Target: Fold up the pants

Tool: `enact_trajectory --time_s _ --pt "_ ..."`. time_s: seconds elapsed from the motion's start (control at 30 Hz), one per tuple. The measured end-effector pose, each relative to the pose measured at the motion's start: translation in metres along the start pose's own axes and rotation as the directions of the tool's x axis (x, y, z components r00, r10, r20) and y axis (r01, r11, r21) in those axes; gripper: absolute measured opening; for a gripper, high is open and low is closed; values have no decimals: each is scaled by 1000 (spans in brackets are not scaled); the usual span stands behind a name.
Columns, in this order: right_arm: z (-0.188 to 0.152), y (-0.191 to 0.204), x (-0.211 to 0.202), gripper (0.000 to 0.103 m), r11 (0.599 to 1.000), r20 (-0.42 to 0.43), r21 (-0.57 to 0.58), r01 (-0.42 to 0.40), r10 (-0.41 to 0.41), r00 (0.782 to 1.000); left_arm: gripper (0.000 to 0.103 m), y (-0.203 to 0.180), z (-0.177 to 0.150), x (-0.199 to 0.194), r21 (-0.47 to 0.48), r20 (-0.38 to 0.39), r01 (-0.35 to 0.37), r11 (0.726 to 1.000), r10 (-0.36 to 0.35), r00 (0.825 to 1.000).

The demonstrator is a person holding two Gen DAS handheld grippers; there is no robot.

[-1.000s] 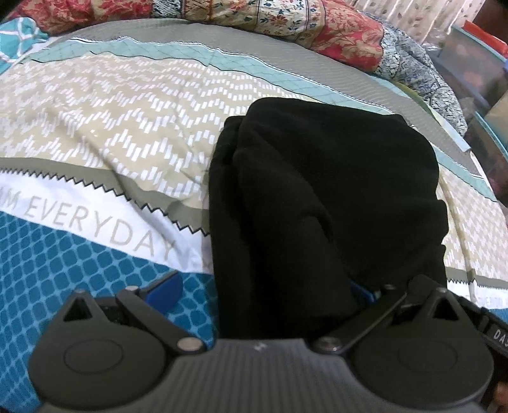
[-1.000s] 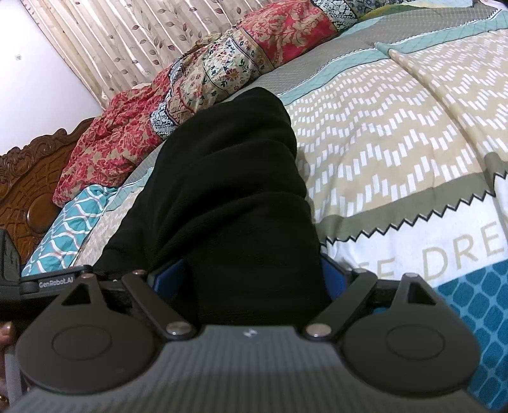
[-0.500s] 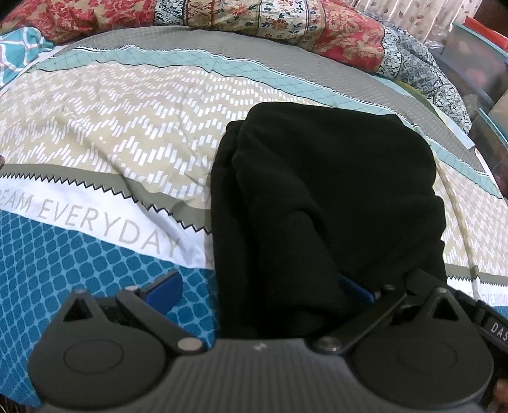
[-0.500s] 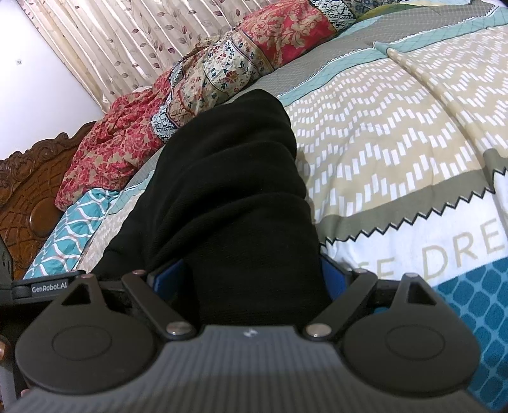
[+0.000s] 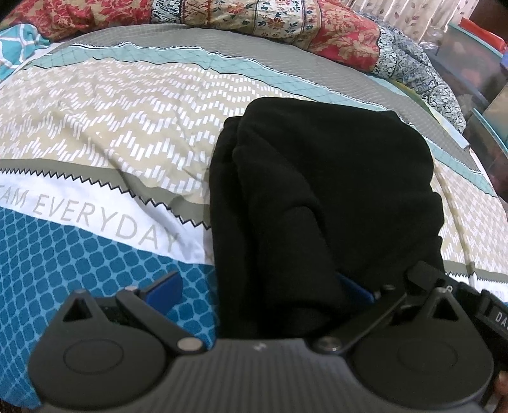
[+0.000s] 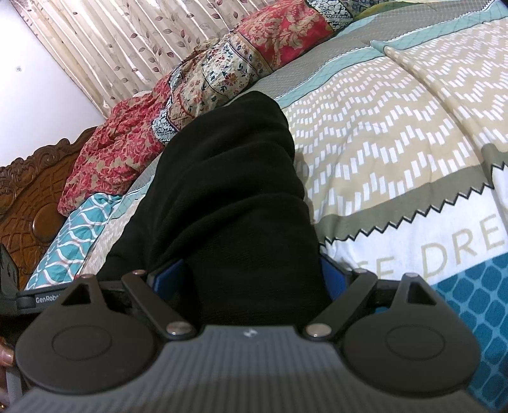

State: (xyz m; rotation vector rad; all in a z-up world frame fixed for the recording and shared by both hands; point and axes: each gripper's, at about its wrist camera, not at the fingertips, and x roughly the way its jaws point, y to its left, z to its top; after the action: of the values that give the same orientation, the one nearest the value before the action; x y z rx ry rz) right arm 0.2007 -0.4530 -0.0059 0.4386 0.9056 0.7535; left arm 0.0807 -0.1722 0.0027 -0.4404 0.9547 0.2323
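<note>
The black pants (image 5: 324, 197) lie folded in a thick bundle on the patterned bedspread (image 5: 111, 133). My left gripper (image 5: 260, 289) stands open at the bundle's near end; its left blue pad (image 5: 165, 287) is over bare bedspread and its right pad (image 5: 355, 290) is tucked under a cloth fold. In the right wrist view the pants (image 6: 228, 197) run away from me. My right gripper (image 6: 247, 276) is open with the near end of the bundle between its blue pads (image 6: 168, 276), not squeezed.
A red floral quilt and pillows (image 5: 254, 19) are piled along the far edge of the bed. A carved wooden headboard (image 6: 28, 197) and a curtain (image 6: 127, 41) stand behind. Storage boxes (image 5: 476, 63) sit beside the bed at right.
Both grippers have drawn back slightly from the bundle, staying wide open. The pants have not moved.
</note>
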Motion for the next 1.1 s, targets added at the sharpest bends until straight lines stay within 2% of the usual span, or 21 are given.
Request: enact_trajectory --time_s 0.5,1.1 --pt "0 -1 0 90 1000 6 10 7 -7 1000 103 21 -6 7 -14 22 111 994 -111 994" --pt "0 -1 -1 91 1000 4 9 6 -6 1000 103 25 -14 4 -13 47 129 992 -129 991"
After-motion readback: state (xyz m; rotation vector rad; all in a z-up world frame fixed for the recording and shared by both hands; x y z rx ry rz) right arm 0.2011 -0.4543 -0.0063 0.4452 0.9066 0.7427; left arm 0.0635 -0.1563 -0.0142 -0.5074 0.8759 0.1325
